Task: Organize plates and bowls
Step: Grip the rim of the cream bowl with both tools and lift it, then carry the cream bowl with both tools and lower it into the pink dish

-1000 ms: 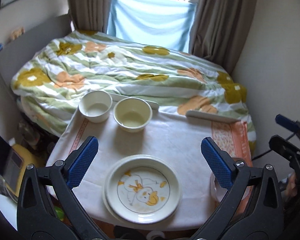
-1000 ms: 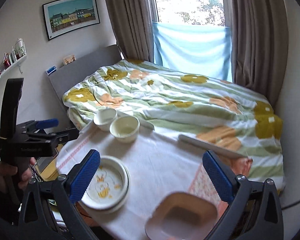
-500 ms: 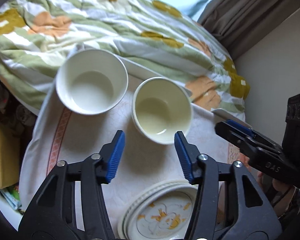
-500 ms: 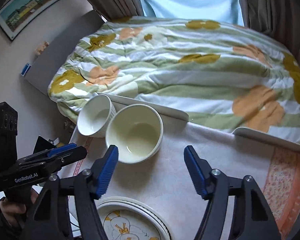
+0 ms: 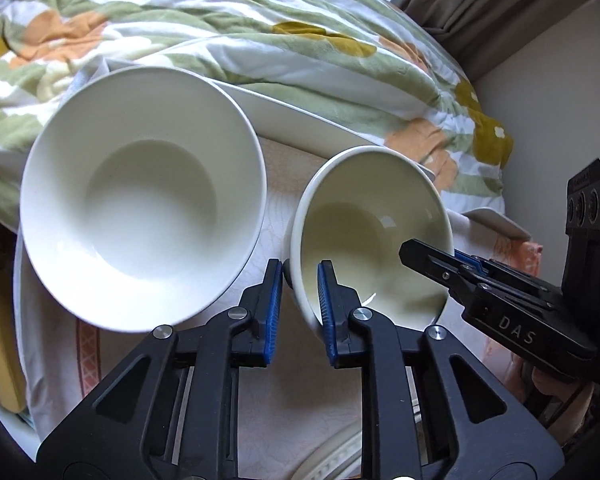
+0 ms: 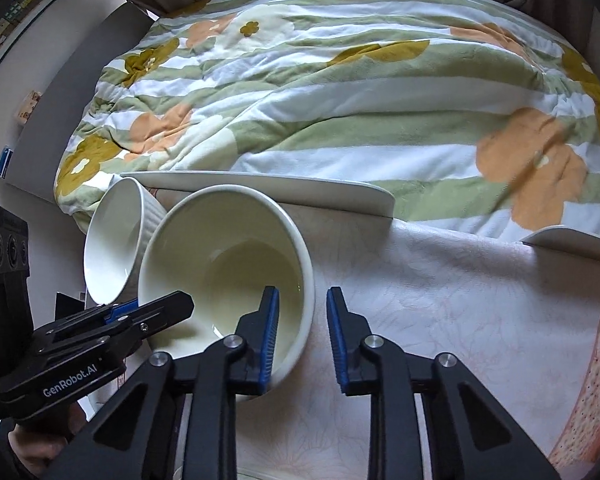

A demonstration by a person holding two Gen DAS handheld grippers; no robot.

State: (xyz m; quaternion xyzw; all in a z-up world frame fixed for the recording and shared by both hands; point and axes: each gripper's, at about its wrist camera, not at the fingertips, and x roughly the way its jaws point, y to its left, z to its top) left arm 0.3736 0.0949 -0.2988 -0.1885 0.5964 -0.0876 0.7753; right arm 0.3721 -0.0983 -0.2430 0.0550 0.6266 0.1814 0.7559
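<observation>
A cream bowl (image 5: 364, 236) (image 6: 228, 268) sits on the clothed table, a white bowl (image 5: 140, 208) (image 6: 112, 240) close at its left. My left gripper (image 5: 299, 280) straddles the cream bowl's left rim, one pad inside, one outside, jaws narrowed around the rim with small gaps showing. My right gripper (image 6: 302, 312) straddles the same bowl's right rim, jaws narrowed with a visible gap on the outer side. Each gripper shows in the other's view: the right (image 5: 452, 264), the left (image 6: 140, 312).
A stack of plates (image 5: 332, 460) lies at the table's near edge. A bed with a flowered quilt (image 6: 340, 92) lies just behind the table. White tray edges (image 6: 260, 184) run along the table's far side. An orange-patterned cloth border (image 6: 592, 380) is at right.
Both grippers have moved forward and down to the cream bowl and narrowed their jaws around its opposite rims. The plates have dropped nearly out of view.
</observation>
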